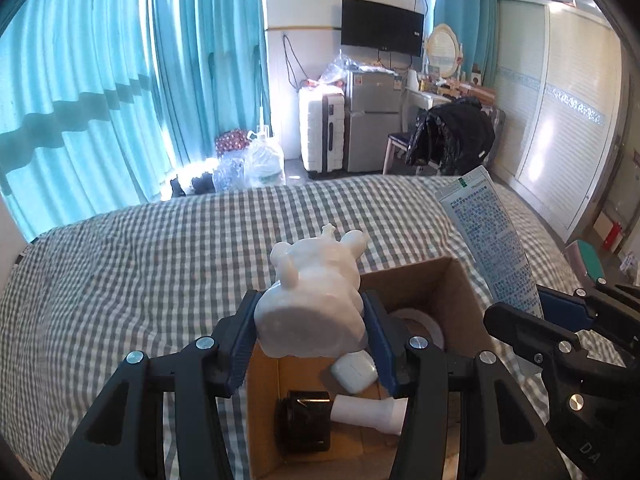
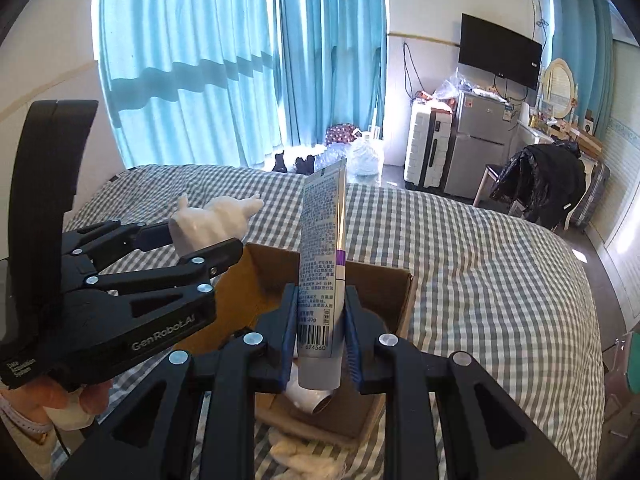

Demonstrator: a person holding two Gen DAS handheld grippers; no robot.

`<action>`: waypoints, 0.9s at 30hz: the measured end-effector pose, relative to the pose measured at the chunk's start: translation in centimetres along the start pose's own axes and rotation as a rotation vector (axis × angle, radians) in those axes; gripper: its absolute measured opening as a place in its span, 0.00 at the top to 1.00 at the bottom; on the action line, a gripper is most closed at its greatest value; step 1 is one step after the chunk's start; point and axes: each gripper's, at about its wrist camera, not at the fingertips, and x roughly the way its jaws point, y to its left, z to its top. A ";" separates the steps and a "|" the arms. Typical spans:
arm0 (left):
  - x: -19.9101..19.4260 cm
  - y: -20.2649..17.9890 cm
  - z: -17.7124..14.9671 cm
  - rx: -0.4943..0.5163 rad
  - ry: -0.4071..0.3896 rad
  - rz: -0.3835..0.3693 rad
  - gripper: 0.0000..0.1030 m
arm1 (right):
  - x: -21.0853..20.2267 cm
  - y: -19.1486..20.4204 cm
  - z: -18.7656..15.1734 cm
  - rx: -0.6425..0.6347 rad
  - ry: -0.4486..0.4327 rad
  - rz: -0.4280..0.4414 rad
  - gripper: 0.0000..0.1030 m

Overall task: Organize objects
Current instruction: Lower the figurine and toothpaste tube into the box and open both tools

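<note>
Left gripper (image 1: 310, 320): blue pads are clamping a white animal figurine (image 1: 316, 296) at its base, one pad per flank, head pointing away. Fig. is hanging above the near-left part of an open cardboard box (image 1: 424, 280) sitting on the checked bedspread (image 1: 160, 272).

Right gripper (image 2: 320, 328): pads are pinching a printed tube (image 2: 322, 264) at its lower third, just above the barcode, crimped end up, tube nearly upright. It is hovering over the same box, approx. over the middle.

Handling, by judgement: fig. looks hard, glossy, prob. brittle at ears and limbs. The smooth surface may be slipping under a light squeeze, so the broad base is the right place to hold; lower it, don't drop it. Tube looks light and soft-walled; it gives under pressure, so hold near the firmer shoulder or mid-body, moderate force. A fall would likely do it little harm.

Count, box contents seen from the left wrist: 1 black jar (image 1: 302, 420), 1 white tube (image 1: 368, 412) lying flat, 1 white earbud-type case (image 1: 354, 372), 1 roll of tape (image 1: 420, 324) at the back. Held items: 1 fig., 1 printed tube. Boxes: 1. Pale cloth (image 2: 304, 460) is lying just outside the box's near edge, right-wrist view; what it is, can't tell.

Free floor space inside the box is getting tight; both items are waiting to go in.
</note>
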 end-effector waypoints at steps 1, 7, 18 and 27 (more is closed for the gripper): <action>1.0 0.1 -0.2 0.000 0.016 -0.002 0.49 | 0.9 -0.1 0.1 0.002 0.016 0.002 0.79; 5.9 0.2 -2.9 0.018 0.110 -0.004 0.49 | 6.4 -1.3 -1.4 0.040 0.131 0.033 0.79; 6.3 -1.8 -4.7 0.060 0.127 -0.024 0.43 | 6.8 -2.2 -3.4 0.088 0.149 0.071 0.65; -3.9 -0.9 -1.3 0.024 -0.017 -0.017 0.13 | -3.4 -0.8 -1.6 0.068 0.003 -0.003 0.31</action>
